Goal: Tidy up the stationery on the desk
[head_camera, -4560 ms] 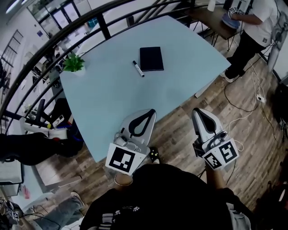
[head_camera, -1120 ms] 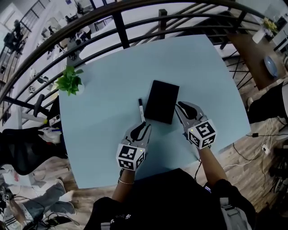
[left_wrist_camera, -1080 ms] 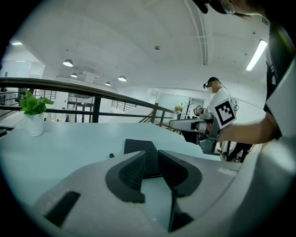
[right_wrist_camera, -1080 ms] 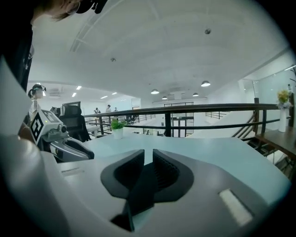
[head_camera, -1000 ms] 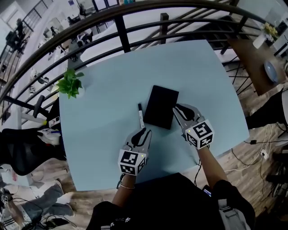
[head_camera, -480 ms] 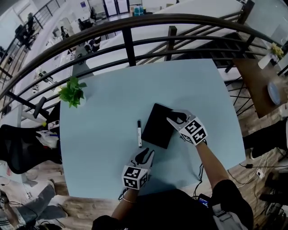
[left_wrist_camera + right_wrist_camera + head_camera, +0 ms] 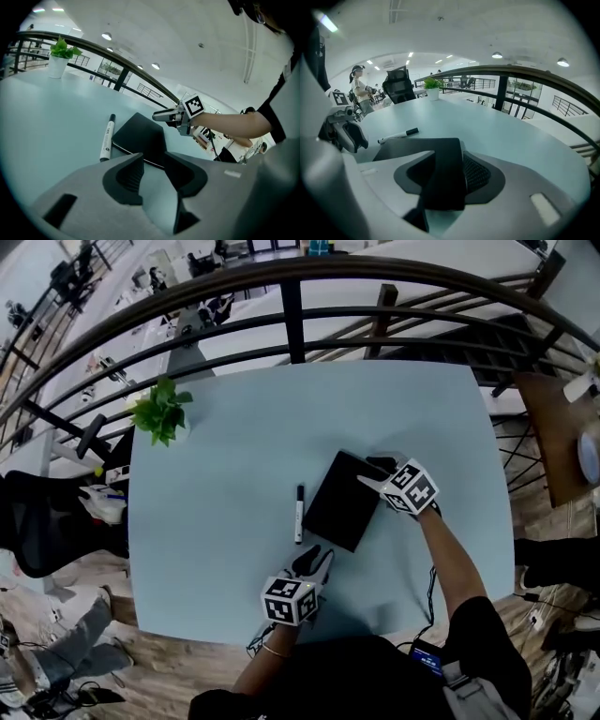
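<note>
Right gripper (image 7: 373, 472) advanced, jaws opening around notebook (image 7: 337, 514) corner.

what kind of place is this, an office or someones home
Most likely an open-plan office, perhaps on an upper level: the pale blue desk sits beside a dark metal railing, a black office chair stands nearby, and recessed lights dot the ceiling.

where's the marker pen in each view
head view: marker lies near centre, just left of the black notebook.
left gripper view: marker left of centre, left of the notebook.
right gripper view: marker left of centre, beyond the notebook.
shared landmark: the notebook beside it.
</note>
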`<state>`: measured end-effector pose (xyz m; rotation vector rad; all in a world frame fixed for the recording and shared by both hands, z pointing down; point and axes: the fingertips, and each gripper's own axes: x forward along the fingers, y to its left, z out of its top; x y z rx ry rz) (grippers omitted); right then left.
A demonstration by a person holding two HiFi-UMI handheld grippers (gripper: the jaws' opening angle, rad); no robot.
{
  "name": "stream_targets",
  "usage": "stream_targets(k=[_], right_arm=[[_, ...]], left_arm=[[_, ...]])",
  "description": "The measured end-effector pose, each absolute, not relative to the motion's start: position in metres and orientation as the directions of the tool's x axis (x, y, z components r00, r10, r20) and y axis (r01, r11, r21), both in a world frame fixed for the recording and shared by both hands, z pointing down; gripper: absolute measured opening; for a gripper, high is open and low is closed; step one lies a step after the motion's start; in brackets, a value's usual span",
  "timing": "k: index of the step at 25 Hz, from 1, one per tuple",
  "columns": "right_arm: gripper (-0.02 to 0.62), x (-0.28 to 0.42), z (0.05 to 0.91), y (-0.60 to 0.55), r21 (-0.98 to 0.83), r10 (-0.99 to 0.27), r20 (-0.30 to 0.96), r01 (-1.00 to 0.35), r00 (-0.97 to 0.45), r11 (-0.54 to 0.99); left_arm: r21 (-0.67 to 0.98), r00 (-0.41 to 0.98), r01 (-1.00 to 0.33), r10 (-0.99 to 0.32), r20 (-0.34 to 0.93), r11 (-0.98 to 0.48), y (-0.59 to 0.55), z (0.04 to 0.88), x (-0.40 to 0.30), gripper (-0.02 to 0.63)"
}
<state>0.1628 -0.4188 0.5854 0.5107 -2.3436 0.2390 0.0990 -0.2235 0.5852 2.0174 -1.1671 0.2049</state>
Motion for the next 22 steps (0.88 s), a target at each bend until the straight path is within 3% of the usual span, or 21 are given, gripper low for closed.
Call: stream_targets(k=[3, 13, 22], right_arm=[[0.202, 0.166, 0.597, -0.426, -0.059, -0.266, 0.702, -0.426, -0.661, 0.903], [0.239, 0.170, 0.618, -0.434, -0.205, -0.129, 0.739, -0.403, -0.661, 0.892], [0.189, 0.167, 0.624, -0.429, -0.401, -0.018, 0.694, -0.407, -0.720, 0.821]], left_arm=[[0.590, 0.570, -0.774, -0.658, 0.492, -0.230, -0.226, 0.593, 0.103, 0.166], [0.629, 0.546, -0.763, -0.670, 0.503, -0.150, -0.241, 0.601, 0.104, 0.167], [0.668, 0.565, -0.735, -0.654, 0.503, -0.120, -0.249, 0.606, 0.109, 0.186]])
